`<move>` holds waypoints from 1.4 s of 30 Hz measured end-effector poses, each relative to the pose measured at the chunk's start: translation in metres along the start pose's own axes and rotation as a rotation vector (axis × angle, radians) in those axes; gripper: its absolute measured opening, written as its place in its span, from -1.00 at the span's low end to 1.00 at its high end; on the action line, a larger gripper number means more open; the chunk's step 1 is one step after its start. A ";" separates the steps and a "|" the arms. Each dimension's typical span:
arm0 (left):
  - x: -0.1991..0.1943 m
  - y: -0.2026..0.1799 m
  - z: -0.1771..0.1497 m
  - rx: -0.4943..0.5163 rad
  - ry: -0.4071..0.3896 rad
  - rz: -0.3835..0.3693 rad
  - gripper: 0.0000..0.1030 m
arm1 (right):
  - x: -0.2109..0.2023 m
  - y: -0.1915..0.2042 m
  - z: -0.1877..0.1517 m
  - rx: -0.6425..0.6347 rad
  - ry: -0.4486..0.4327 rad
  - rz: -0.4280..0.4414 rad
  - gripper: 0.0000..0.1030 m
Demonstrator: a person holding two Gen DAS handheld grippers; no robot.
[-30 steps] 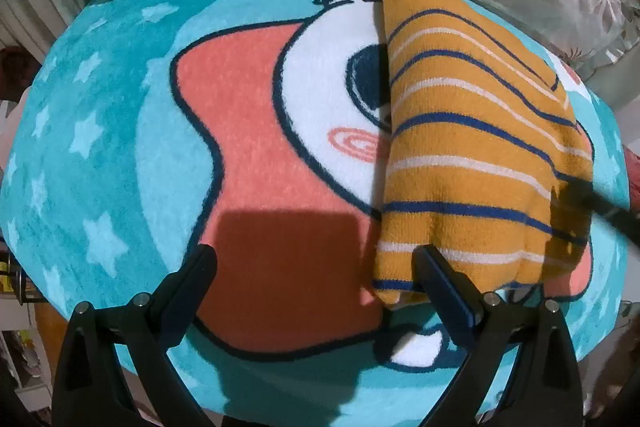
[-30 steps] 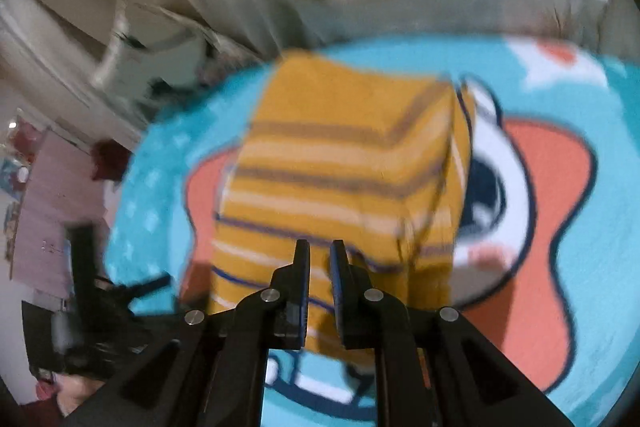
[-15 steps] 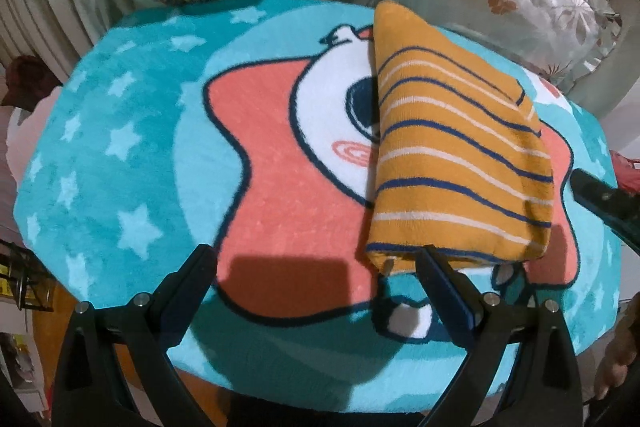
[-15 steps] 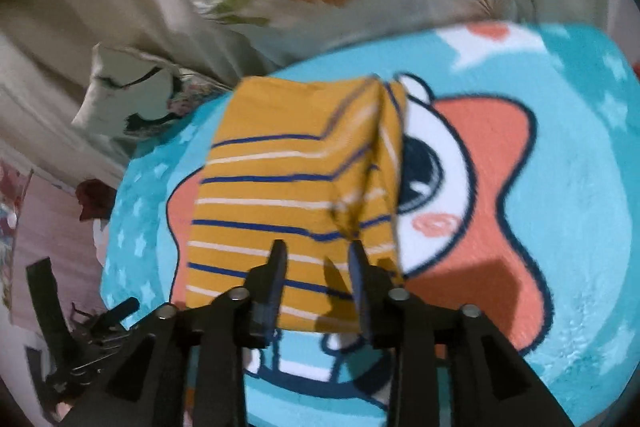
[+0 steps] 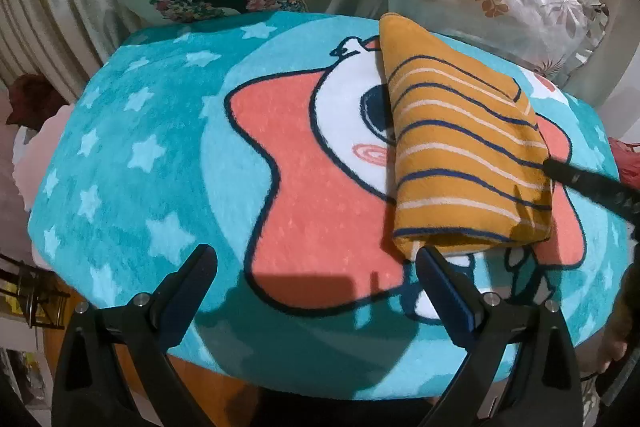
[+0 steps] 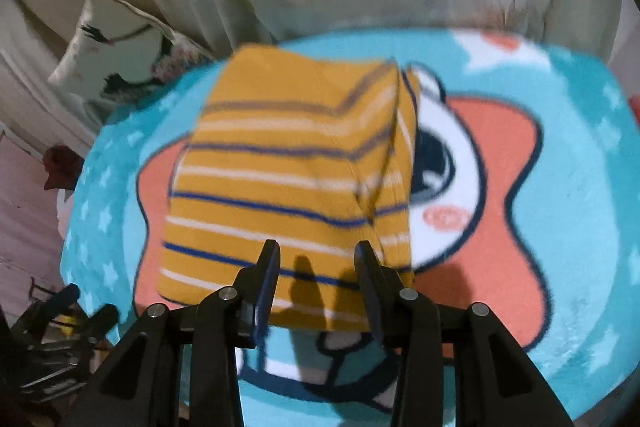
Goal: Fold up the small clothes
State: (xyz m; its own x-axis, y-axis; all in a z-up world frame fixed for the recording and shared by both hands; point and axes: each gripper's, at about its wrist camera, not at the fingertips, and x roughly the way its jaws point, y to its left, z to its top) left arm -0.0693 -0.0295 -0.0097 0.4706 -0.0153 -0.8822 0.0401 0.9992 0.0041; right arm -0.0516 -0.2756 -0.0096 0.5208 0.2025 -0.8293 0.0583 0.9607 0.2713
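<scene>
The folded striped garment (image 6: 288, 187) lies on the star-patterned mat (image 5: 132, 155), just ahead of the right gripper (image 6: 318, 255), whose fingers (image 6: 270, 267) are opening with nothing pinched between them. The left gripper (image 5: 316, 263) hangs wide open and empty; the garment's near corner sits just beyond its right finger (image 5: 440, 283).

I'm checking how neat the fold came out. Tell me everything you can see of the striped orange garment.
The striped orange garment is a soft knit, mustard orange with thin navy and cream stripes. It lies folded into a compact, thick rectangle on the turquoise cartoon rug, over the printed character's face. A side flap is folded over diagonally, leaving one crease. The near edge shows stacked layers. Neither gripper holds it; the right gripper, its jaws opening, hovers over the near edge.
</scene>
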 end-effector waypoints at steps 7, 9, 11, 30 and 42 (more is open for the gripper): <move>-0.003 0.029 0.016 0.009 -0.033 -0.020 0.93 | 0.037 0.056 0.001 -0.080 0.050 -0.042 -0.15; -0.002 0.040 0.022 0.011 -0.038 -0.023 0.93 | 0.066 0.057 -0.003 -0.078 0.128 -0.087 -0.10; -0.002 0.051 0.027 0.015 -0.041 -0.022 0.93 | 0.076 0.059 -0.003 -0.057 0.159 -0.123 -0.10; 0.030 0.098 0.058 0.094 -0.010 -0.059 0.93 | 0.084 0.095 0.105 -0.002 0.027 -0.203 0.09; 0.055 0.094 0.069 0.134 0.027 -0.089 0.93 | 0.113 0.080 0.133 0.096 0.043 -0.230 0.26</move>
State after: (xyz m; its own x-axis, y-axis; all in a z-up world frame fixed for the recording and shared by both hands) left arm 0.0213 0.0611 -0.0253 0.4364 -0.1004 -0.8941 0.1983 0.9801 -0.0133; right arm 0.1254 -0.2012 -0.0163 0.4480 -0.0100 -0.8940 0.2528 0.9605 0.1160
